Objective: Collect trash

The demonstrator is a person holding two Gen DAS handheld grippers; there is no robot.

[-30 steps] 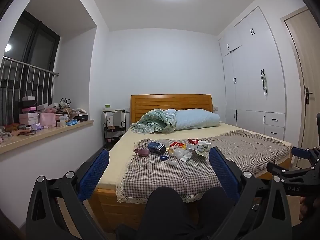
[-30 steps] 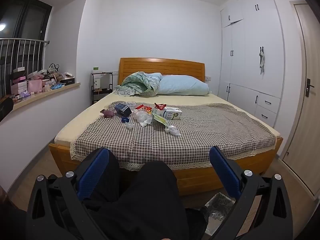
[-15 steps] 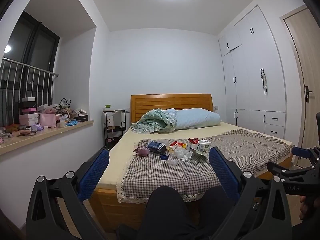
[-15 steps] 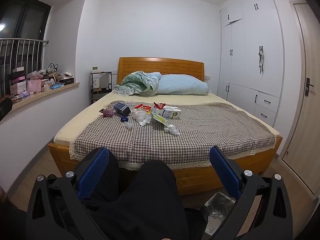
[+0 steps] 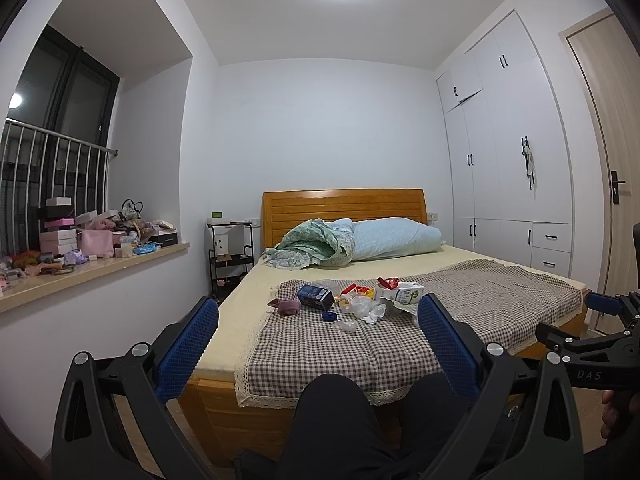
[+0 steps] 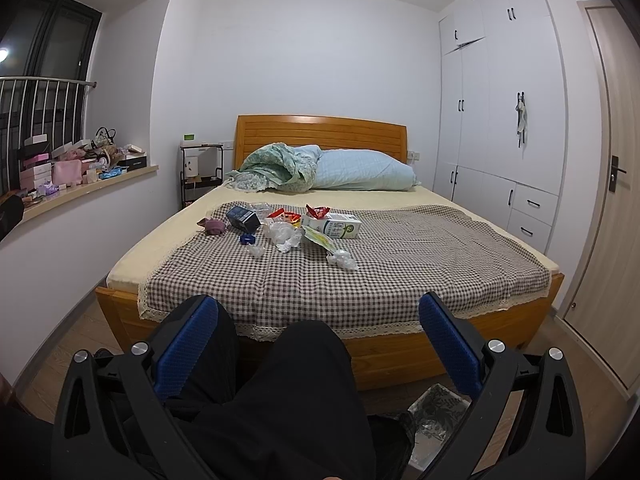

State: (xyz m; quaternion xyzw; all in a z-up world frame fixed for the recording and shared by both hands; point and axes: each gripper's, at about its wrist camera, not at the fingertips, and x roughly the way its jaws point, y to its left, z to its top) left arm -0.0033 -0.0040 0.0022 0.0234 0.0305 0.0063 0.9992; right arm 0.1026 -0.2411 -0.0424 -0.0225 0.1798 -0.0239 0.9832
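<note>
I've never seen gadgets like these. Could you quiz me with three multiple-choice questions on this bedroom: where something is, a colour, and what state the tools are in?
1. Where does the trash lie?
A. on the checkered cloth on the bed
B. on the windowsill
C. on the floor

2. What colour is the small cap near the dark box?
A. red
B. blue
C. white

3. How are both grippers' fingers?
A. shut on a wrapper
B. shut, empty
C. open, empty

Answers:
1 A, the milk carton and wrappers rest on the checkered cloth.
2 B, the cap is blue.
3 C, the left gripper and right gripper are spread, holding nothing.
</note>
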